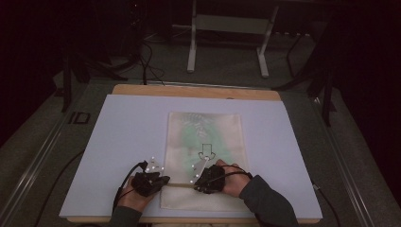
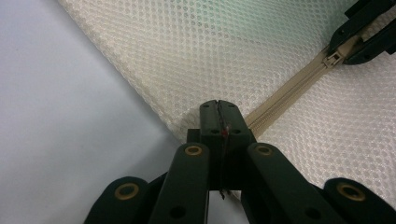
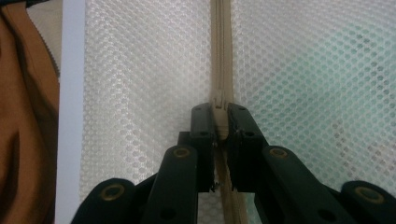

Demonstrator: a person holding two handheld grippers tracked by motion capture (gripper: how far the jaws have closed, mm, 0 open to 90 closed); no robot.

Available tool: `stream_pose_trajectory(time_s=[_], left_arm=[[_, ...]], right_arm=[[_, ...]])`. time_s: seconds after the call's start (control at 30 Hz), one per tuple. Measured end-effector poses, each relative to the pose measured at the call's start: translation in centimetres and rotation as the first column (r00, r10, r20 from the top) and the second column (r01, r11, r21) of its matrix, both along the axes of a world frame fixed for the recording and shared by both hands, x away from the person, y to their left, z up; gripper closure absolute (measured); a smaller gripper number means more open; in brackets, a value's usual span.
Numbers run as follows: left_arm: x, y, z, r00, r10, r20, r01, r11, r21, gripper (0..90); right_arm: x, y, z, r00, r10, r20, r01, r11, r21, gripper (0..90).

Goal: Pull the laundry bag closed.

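**Since the mesh is limp, we grip the zipper, not the net**

Because the mesh bag (image 1: pixel 204 156) is thin, soft netting with something green inside, we judge it light and floppy: it will bunch and drag along unless one end is pinned. It lies flat on the white sheet (image 1: pixel 118 142) covering the table, long side running away from us, near edge close to the table's front. Its firm parts are the beige zipper (image 2: pixel 285 91) crossing it near that edge and the zipper slider (image 3: pixel 219 103); those are the places we would hold.

Our right gripper (image 3: pixel 218 112) sits over the zipper line, jaws pressed in on the slider, with mesh on either side. Our left gripper (image 2: pixel 218 106) is at the bag's left edge, at the zipper's end, jaws closed tight on the fabric there, it seems. From that camera the right gripper shows farther along the zipper. Both hands rest low at the bag's near end, left (image 1: pixel 150 182) and right (image 1: pixel 210 178).
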State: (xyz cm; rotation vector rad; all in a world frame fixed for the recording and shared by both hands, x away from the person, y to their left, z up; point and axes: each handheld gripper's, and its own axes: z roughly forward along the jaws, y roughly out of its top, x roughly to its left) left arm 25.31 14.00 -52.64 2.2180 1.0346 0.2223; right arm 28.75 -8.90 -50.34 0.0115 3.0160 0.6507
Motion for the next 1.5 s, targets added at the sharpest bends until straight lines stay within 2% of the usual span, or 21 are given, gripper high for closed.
stream_pose_trajectory(time_s=[1.5], left_arm=[[0.0, 0.0, 0.0, 1.0, 0.002, -0.001, -0.002, 1.0, 0.001, 89.2]], right_arm=[[0.2, -1.9, 0.1, 0.9999, -0.005, -0.012, 0.005, 1.0, -0.028, 82.2]])
